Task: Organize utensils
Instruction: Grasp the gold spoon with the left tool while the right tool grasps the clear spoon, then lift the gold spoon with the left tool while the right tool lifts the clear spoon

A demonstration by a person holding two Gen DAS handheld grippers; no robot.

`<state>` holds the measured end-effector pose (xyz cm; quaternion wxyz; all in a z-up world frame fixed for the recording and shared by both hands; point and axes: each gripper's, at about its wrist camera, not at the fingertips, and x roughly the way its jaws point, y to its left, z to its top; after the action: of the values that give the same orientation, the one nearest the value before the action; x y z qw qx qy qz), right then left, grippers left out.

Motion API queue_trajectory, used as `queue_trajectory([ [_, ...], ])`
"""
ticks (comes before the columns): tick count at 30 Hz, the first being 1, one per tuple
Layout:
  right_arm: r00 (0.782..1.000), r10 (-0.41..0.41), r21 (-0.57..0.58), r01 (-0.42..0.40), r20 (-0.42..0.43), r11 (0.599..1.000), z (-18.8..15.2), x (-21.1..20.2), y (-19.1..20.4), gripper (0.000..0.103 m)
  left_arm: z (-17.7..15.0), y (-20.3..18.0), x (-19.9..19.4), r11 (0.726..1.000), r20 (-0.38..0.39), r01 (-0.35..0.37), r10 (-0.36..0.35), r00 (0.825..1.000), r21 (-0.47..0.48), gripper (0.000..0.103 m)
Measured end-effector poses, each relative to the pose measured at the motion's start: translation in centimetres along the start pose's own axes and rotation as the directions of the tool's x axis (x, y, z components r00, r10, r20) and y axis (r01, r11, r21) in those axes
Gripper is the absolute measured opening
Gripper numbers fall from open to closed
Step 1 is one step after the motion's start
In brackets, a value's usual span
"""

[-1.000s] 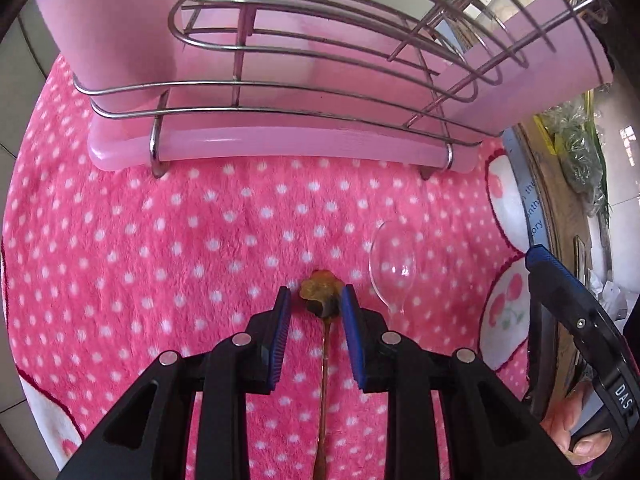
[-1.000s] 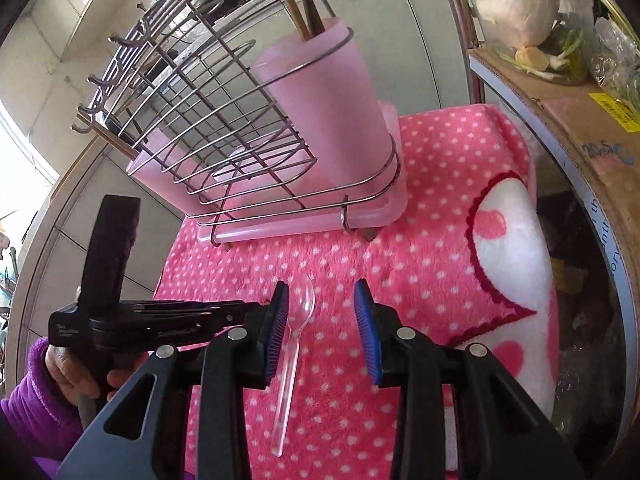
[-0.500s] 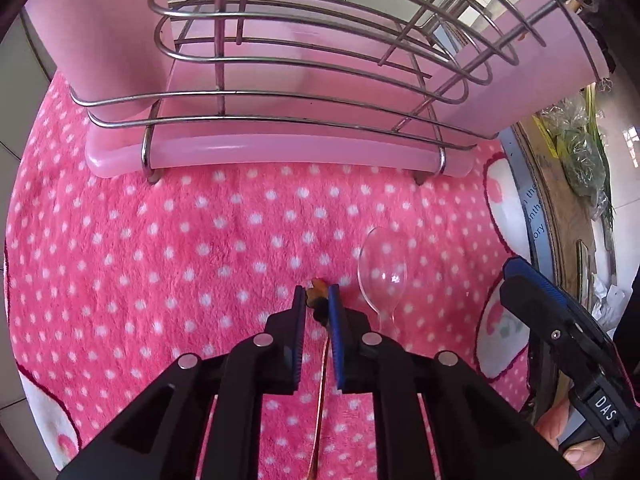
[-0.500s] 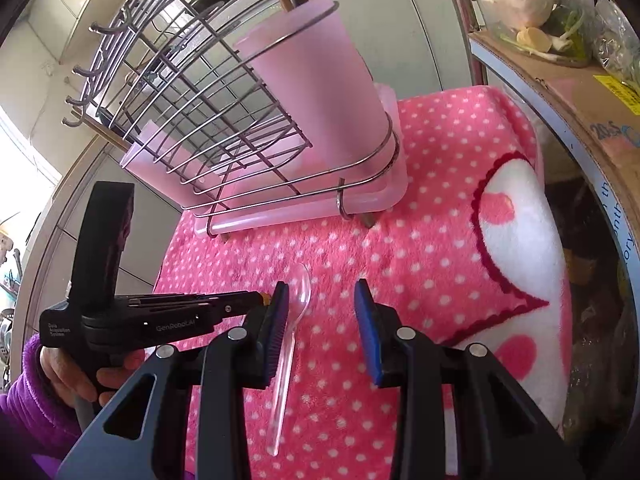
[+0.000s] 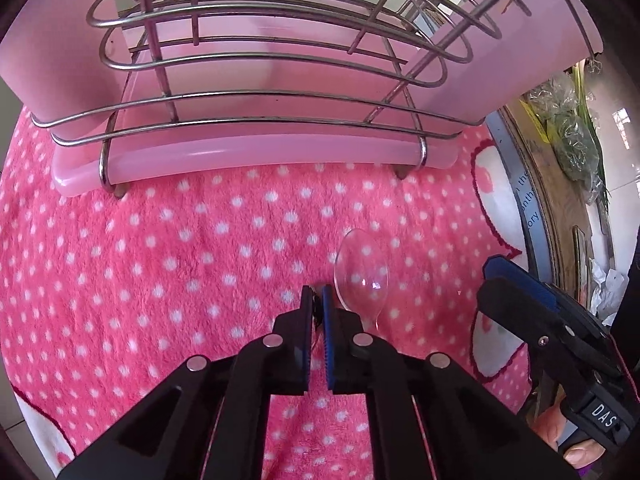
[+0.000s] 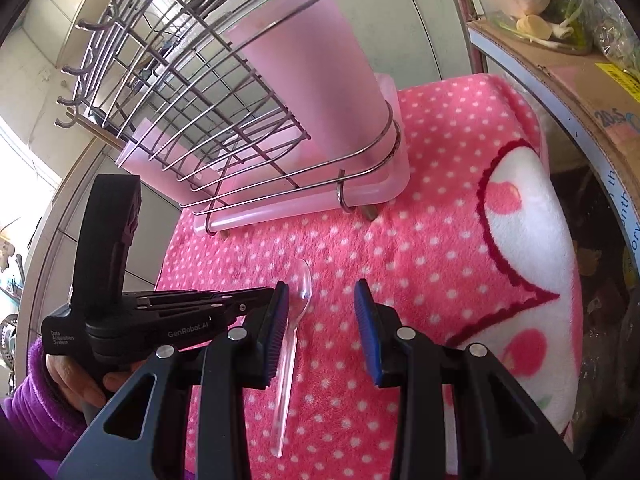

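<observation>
Right wrist view shows the wire rack (image 6: 224, 128) on its pink drip tray at the far end of the dotted pink towel (image 6: 420, 240), probably there to cushion the utensils. Its pink cup (image 6: 316, 76), at the rack's right end, holds several dark handles, so it is likely the destination. A clear plastic spoon (image 6: 294, 320) lies near, between the right gripper (image 6: 320, 316) jaws, which stand released. Left of it, the left gripper (image 5: 316, 312) jaws have just been closing and now clench a thin brown utensil (image 5: 317, 309) lying on the towel.
</observation>
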<state>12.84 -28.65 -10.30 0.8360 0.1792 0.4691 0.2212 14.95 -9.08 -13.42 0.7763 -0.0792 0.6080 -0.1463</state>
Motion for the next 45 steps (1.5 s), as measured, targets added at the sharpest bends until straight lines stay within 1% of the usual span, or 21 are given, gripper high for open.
queue_trajectory([
  [5, 0.998, 0.047, 0.024, -0.046, -0.043, 0.999, 0.8, 1.2, -0.1, 0.034, -0.1, 0.1, -2.0, 0.998, 0.065, 0.06, -0.059, 0.996, -0.009, 0.003],
  [7, 0.997, 0.049, 0.021, -0.047, -0.059, 0.999, 1.3, 2.0, 0.1, 0.034, -0.2, 0.4, -3.3, 0.996, 0.098, 0.083, -0.081, 0.992, -0.014, 0.003],
  [11, 0.994, 0.018, -0.013, -0.019, -0.109, 1.0, 2.0, 4.1, 0.8, 0.035, -0.4, 1.5, -6.2, 0.989, 0.175, 0.141, -0.133, 0.976, -0.033, 0.003],
  [14, 0.989, -0.018, -0.039, 0.012, -0.143, 0.999, 2.0, 5.9, 1.3, 0.035, -1.0, 2.5, -8.3, 0.983, 0.231, 0.177, -0.163, 0.959, -0.044, 0.003],
  [17, 0.986, -0.04, -0.064, 0.031, -0.159, 0.997, 1.8, 7.2, 1.9, 0.035, -1.2, 3.6, -10.0, 0.979, 0.278, 0.198, -0.176, 0.944, -0.051, 0.002],
  [19, 0.986, -0.059, -0.085, 0.046, -0.154, 0.995, 1.5, 7.7, 2.3, 0.034, -1.3, 3.7, -10.6, 0.976, 0.305, 0.209, -0.183, 0.935, -0.055, 0.002],
  [20, 0.987, -0.068, -0.095, 0.054, -0.149, 0.994, 1.4, 7.9, 2.6, 0.031, -1.4, 3.9, -11.0, 0.975, 0.32, 0.215, -0.187, 0.929, -0.056, 0.002],
  [21, 0.986, -0.081, -0.106, 0.066, -0.142, 0.992, 1.3, 8.0, 2.8, 0.025, -1.6, 4.4, -11.7, 0.974, 0.331, 0.22, -0.189, 0.924, -0.057, 0.002],
  [22, 0.986, -0.087, -0.108, 0.072, -0.142, 0.991, 1.1, 8.0, 2.8, 0.01, -1.8, 4.6, -12.2, 0.973, 0.345, 0.225, -0.193, 0.919, -0.057, 0.002],
  [23, 0.986, -0.088, -0.107, 0.073, -0.138, 0.992, 1.1, 8.0, 2.8, 0.005, -1.9, 5.0, -12.6, 0.972, 0.355, 0.23, -0.195, 0.914, -0.056, 0.002],
  [25, 0.989, -0.095, -0.119, 0.081, -0.113, 0.99, 0.8, 7.6, 3.2, 0.003, -2.2, 5.5, -13.4, 0.969, 0.377, 0.239, -0.201, 0.904, -0.058, 0.002],
  [29, 0.996, -0.08, -0.136, 0.073, -0.046, 0.988, 0.3, 5.6, 4.2, 0.003, -2.7, 5.9, -14.8, 0.965, 0.414, 0.257, -0.21, 0.886, -0.061, 0.002],
  [31, 0.998, -0.07, -0.148, 0.069, -0.001, 0.987, 0.3, 3.7, 4.6, 0.003, -3.0, 5.9, -15.5, 0.962, 0.441, 0.267, -0.215, 0.872, -0.06, 0.002],
  [33, 0.996, -0.065, -0.168, 0.075, 0.068, 0.983, 0.2, 1.7, 5.5, 0.003, -3.1, 6.1, -16.6, 0.958, 0.474, 0.28, -0.221, 0.852, -0.057, 0.002],
  [34, 0.991, -0.059, -0.188, 0.08, 0.116, 0.979, 0.2, 0.4, 6.1, 0.003, -3.2, 6.3, -17.4, 0.956, 0.494, 0.289, -0.225, 0.84, -0.056, 0.002],
  [37, 0.974, -0.054, -0.223, 0.104, 0.221, 0.969, 0.4, -2.5, 7.4, 0.003, -3.4, 6.7, -19.3, 0.952, 0.545, 0.302, -0.232, 0.806, -0.042, 0.002],
  [38, 0.965, -0.046, -0.233, 0.109, 0.26, 0.966, 0.5, -3.6, 7.9, 0.003, -3.4, 6.8, -19.9, 0.952, 0.558, 0.305, -0.234, 0.796, -0.036, 0.002],
  [39, 0.955, -0.038, -0.238, 0.111, 0.293, 0.965, 0.8, -4.7, 8.1, 0.003, -3.4, 6.8, -20.7, 0.951, 0.576, 0.308, -0.235, 0.783, -0.03, 0.002],
  [42, 0.919, -0.011, -0.242, 0.116, 0.395, 0.963, 1.8, -8.0, 8.9, 0.003, -3.2, 6.4, -22.7, 0.95, 0.615, 0.311, -0.237, 0.752, -0.014, 0.002],
  [45, 0.872, 0.007, -0.237, 0.126, 0.489, 0.963, 3.1, -11.3, 9.3, 0.003, -2.8, 6.2, -24.8, 0.949, 0.653, 0.316, -0.243, 0.718, 0.005, 0.002],
])
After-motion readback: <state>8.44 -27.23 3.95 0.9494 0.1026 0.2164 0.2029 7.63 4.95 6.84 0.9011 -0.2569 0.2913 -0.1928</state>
